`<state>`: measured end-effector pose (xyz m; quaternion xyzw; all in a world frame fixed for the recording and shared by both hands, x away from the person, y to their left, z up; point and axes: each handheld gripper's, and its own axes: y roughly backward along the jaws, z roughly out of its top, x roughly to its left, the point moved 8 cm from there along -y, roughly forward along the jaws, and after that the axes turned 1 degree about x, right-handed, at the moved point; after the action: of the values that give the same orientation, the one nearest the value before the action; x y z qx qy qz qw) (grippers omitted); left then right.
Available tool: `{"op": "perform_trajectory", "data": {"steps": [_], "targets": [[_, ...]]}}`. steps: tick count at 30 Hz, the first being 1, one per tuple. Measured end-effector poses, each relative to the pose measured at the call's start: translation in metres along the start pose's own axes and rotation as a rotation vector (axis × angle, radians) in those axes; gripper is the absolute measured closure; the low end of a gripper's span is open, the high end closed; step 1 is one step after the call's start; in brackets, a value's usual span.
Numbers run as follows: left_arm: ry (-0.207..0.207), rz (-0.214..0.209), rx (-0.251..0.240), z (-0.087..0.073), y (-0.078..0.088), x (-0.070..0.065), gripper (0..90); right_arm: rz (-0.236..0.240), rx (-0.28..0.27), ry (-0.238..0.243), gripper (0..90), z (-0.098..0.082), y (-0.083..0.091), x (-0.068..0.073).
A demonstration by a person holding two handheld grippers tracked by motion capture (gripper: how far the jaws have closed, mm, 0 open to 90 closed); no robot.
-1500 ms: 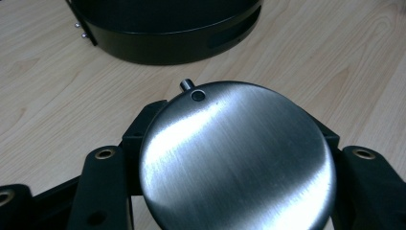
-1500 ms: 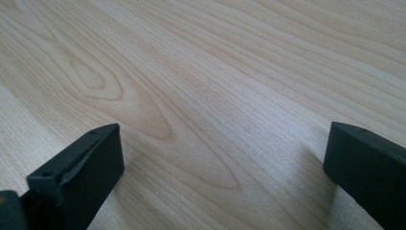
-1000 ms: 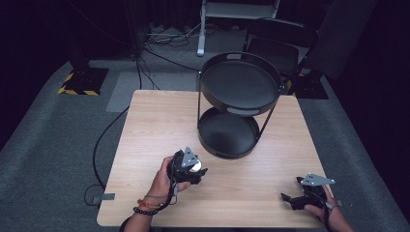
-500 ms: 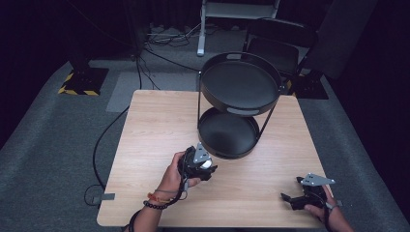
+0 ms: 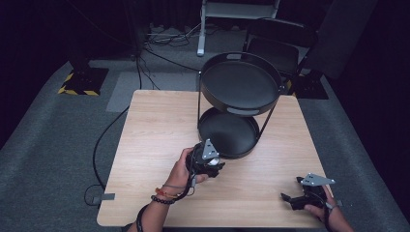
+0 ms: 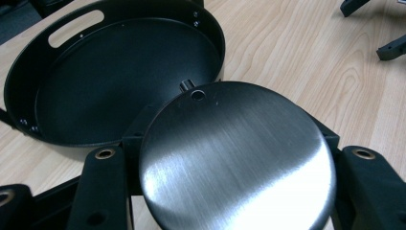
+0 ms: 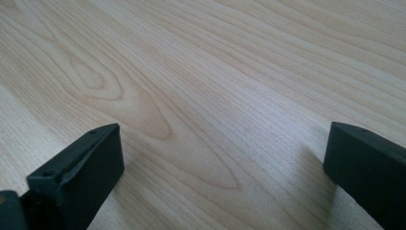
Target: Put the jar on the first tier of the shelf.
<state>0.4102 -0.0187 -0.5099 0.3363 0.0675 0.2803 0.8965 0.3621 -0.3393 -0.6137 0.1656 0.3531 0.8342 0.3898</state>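
Currently left tongs [image 5: 216,166] are clamped on a brushed-metal disc [image 6: 237,158], held just at the near rim of the lower tray [image 6: 62,143] of the black two-tier stand [image 5: 240,108]. Right tongs [image 5: 295,200] sit apart, empty, low over the surface [image 5: 154,125].

Dark studio-like recording space, black curtains [image 5: 43,29], grey carpet [image 5: 53,125], floor cables [image 5: 159,38], lone wooden table [image 5: 154,121]
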Motion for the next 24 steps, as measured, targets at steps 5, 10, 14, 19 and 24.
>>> {"op": "perform_trajectory", "data": {"steps": [5, 10, 14, 19, 24], "targets": [[-0.003, -0.003, -0.006, 0.012, -0.002, 0.001, 39.0, 0.0, 0.0, 0.0, 0.0, 0.0, 0.0, 0.0], [-0.005, 0.003, -0.01, 0.028, -0.003, 0.003, 39.0, 0.0, 0.0, 0.0, 0.0, 0.0, 0.0, 0.0], [-0.003, 0.01, -0.01, 0.037, -0.005, 0.006, 39.1, 0.0, 0.0, 0.0, 0.0, 0.0, 0.0, 0.0], [-0.001, 0.018, -0.007, 0.044, -0.008, 0.009, 39.0, 0.0, 0.0, 0.0, 0.0, 0.0, 0.0, 0.0], [0.012, 0.004, -0.017, 0.053, -0.01, 0.012, 39.1, 0.0, 0.0, 0.0, 0.0, 0.0, 0.0, 0.0]]}}
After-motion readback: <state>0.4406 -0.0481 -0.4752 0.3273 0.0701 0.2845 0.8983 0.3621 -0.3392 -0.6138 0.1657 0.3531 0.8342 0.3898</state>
